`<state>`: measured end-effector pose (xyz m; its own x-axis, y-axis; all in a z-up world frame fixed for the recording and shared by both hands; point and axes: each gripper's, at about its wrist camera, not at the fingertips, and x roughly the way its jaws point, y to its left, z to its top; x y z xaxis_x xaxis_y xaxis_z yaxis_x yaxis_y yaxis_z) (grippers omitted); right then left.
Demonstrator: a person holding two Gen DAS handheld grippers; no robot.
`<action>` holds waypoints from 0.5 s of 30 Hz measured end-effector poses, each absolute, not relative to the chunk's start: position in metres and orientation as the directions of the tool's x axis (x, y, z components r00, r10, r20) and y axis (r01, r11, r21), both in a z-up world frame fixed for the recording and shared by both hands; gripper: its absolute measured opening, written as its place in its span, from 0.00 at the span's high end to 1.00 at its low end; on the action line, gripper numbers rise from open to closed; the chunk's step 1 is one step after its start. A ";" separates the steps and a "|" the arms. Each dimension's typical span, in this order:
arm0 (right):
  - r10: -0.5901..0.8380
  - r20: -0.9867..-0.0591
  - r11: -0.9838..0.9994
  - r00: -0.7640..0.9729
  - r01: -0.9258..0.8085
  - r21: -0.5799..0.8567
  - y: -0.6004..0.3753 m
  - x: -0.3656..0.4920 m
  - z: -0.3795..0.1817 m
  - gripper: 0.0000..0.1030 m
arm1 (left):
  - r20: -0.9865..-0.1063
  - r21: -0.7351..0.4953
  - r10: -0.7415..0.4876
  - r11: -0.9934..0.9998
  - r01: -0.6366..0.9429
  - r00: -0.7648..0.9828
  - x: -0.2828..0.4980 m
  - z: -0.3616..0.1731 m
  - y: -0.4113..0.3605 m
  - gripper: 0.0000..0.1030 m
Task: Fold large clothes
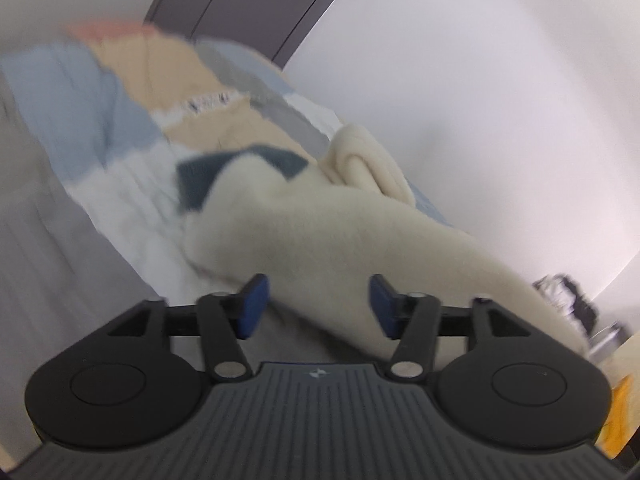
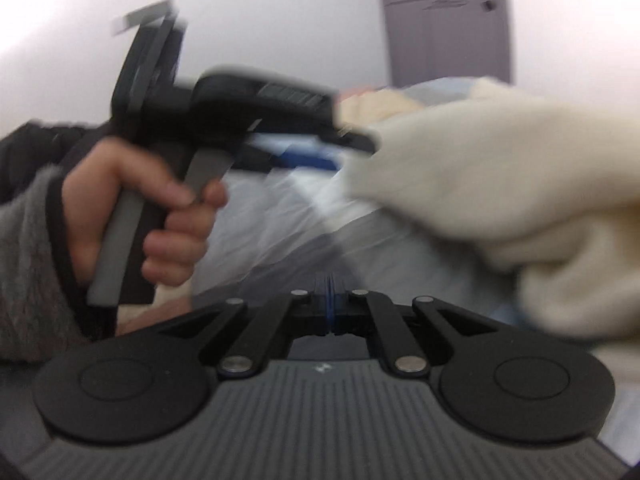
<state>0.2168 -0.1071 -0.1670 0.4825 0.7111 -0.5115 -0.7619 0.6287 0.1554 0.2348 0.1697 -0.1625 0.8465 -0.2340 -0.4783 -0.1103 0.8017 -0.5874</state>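
The cream fleece garment (image 1: 320, 236) runs from the centre of the left wrist view down to its lower right, draped over a patchwork bedspread (image 1: 120, 120) of blue, tan and grey, with a rolled part bunched at centre right. The left gripper (image 1: 318, 304) stands with its 2 blue pads (image 1: 253, 306) well apart; the fleece lies between and beyond them, but neither pad presses on it.

In the right wrist view the right gripper (image 2: 331, 312) has its jaws closed flat together with nothing visibly caught between them. The garment fills that frame's right side, and the person's left hand (image 2: 152, 216) grips the other tool's handle at centre left.

As I read it, neither tool holds the cloth, so the thick fleece could slump or spring back out of whatever fold it has. Both views are smeared, suggesting quick movement; a hasty pinch could catch the bedspread along with the fleece, or grab only 1 layer.
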 end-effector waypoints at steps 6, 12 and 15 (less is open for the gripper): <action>0.706 -0.295 0.709 0.644 -0.643 0.289 -0.169 0.220 -0.126 0.79 | -0.459 -0.703 -0.298 0.698 -0.136 0.837 0.248 -0.179 0.176 0.21; 0.609 -0.149 0.771 0.779 -0.536 0.344 -0.225 0.215 -0.100 0.23 | -0.476 -0.759 -0.317 0.619 -0.201 0.820 0.257 -0.198 0.183 0.19; 0.544 -0.185 0.794 0.818 -0.432 0.427 -0.244 0.228 -0.108 0.22 | -0.478 -0.791 -0.346 0.568 -0.226 0.807 0.260 -0.208 0.186 0.19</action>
